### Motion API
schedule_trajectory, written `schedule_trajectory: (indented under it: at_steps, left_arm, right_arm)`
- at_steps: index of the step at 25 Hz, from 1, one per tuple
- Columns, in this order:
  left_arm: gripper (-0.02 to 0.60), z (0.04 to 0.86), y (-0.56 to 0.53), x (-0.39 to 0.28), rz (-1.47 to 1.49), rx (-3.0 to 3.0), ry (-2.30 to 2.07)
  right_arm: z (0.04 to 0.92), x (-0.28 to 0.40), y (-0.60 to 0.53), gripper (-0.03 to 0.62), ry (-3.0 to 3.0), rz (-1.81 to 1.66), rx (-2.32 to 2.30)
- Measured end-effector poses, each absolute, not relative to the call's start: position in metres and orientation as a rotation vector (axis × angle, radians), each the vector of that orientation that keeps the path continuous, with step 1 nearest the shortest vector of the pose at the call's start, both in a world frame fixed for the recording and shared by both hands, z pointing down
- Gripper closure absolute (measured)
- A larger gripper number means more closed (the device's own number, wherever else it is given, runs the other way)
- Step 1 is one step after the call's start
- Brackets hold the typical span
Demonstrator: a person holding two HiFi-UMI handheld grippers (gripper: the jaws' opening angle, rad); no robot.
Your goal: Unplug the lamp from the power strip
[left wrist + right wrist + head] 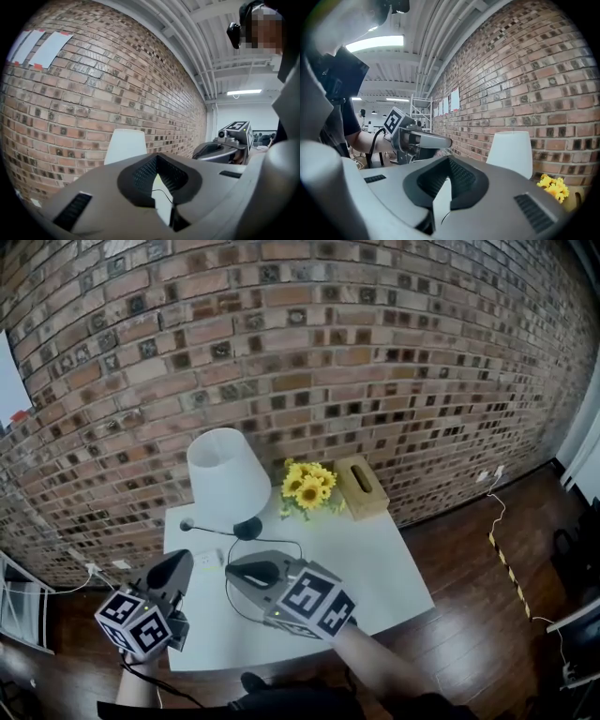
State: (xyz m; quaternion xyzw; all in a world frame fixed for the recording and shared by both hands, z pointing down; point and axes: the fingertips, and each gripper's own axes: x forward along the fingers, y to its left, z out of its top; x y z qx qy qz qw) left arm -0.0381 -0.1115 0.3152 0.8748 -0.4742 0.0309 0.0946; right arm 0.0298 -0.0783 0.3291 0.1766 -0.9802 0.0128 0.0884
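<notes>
Tissue box (362,487), flowers (309,486) beside lamp (228,479)

The left gripper (176,570) and the right gripper (248,571) are held side by side, pointing forward, jaws closed together.

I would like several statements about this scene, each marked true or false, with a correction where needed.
1. The lamp has a white shade. True.
2. The yellow flowers stand left of the lamp. False: they stand to its right, between it and the tissue box.
3. The left gripper grips the lamp's cord. False: its jaws are shut on nothing.
4. The right gripper is shut and empty above the white table. True.
</notes>
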Motion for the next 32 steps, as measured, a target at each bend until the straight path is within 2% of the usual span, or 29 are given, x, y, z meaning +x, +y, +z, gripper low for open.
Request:
schedule_trajectory:
  at_steps: [22, 32]
  left_arm:
    - [0.569, 0.314, -0.018, -0.014, 0.101, 2.412, -1.665]
    - [0.569, 0.298, -0.034, 0.023, 0.118, 2.555, -1.501]
  right_arm:
    - [0.328, 0.055, -0.019, 0.591, -3.132, 0.127, 0.23]
    - [0.31, 0.092, -0.025, 0.591, -3.107, 0.031, 0.485]
